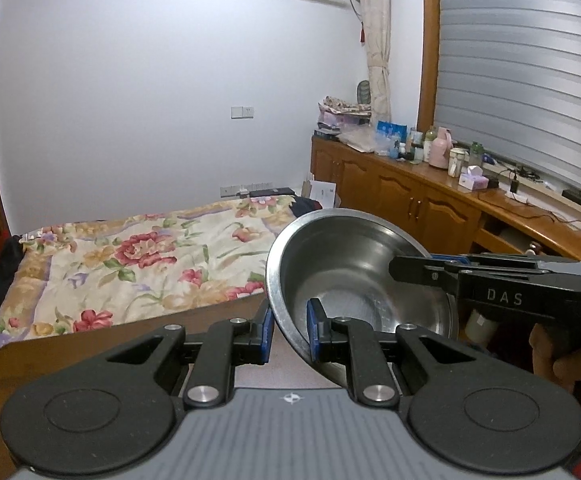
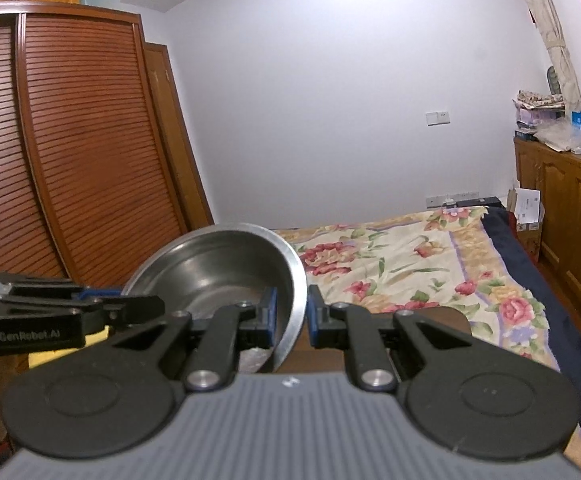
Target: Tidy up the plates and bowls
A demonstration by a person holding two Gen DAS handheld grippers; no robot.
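Note:
A stainless steel bowl point(image 1: 342, 264) is held in the air between both grippers, tilted toward the cameras. My left gripper point(image 1: 289, 330) is shut on its left rim, one blue pad inside and one outside. My right gripper point(image 2: 292, 312) is shut on the opposite rim of the same bowl point(image 2: 218, 264). The right gripper also shows in the left wrist view point(image 1: 430, 270), reaching in from the right. The left gripper shows in the right wrist view point(image 2: 102, 300) at the left.
A brown table edge point(image 1: 90, 340) lies below the grippers. Behind it is a bed with a floral quilt point(image 1: 130, 264). A wooden sideboard point(image 1: 430, 196) with bottles stands at the right, and a slatted wardrobe point(image 2: 70, 152) at the left.

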